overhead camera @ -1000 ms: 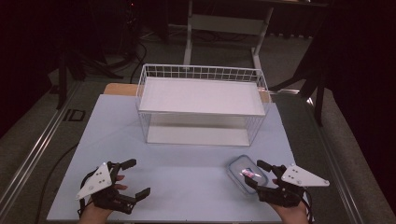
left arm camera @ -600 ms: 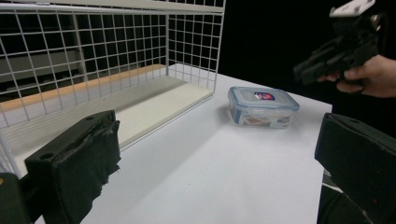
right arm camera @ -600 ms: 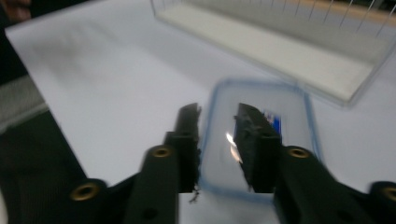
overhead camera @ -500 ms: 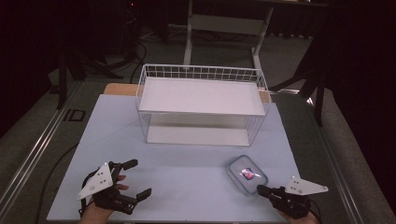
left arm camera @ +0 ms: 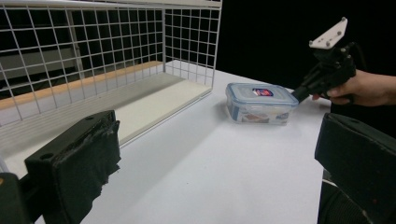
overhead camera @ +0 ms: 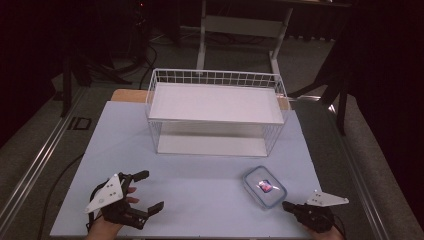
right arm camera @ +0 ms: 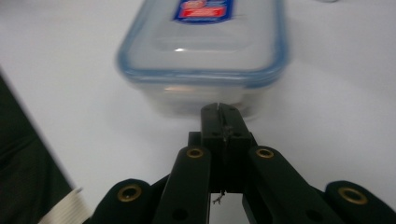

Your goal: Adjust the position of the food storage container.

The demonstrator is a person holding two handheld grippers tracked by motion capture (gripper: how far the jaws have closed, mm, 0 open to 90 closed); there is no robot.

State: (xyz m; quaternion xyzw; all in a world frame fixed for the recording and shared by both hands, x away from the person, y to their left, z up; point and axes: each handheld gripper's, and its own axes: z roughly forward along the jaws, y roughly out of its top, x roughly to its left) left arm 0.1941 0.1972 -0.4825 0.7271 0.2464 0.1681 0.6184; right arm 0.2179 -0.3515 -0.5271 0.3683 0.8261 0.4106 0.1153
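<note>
Lidded container [overhead camera: 264, 186] on table, right gripper [overhead camera: 288, 205] closed beside it.

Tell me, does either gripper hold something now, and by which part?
Nothing is held. The right gripper is shut on nothing, just short of the plastic container. The left gripper is open over bare table.

Pale table [overhead camera: 200, 175] — wire basket [overhead camera: 216, 112], lidded container [overhead camera: 264, 186].
</note>
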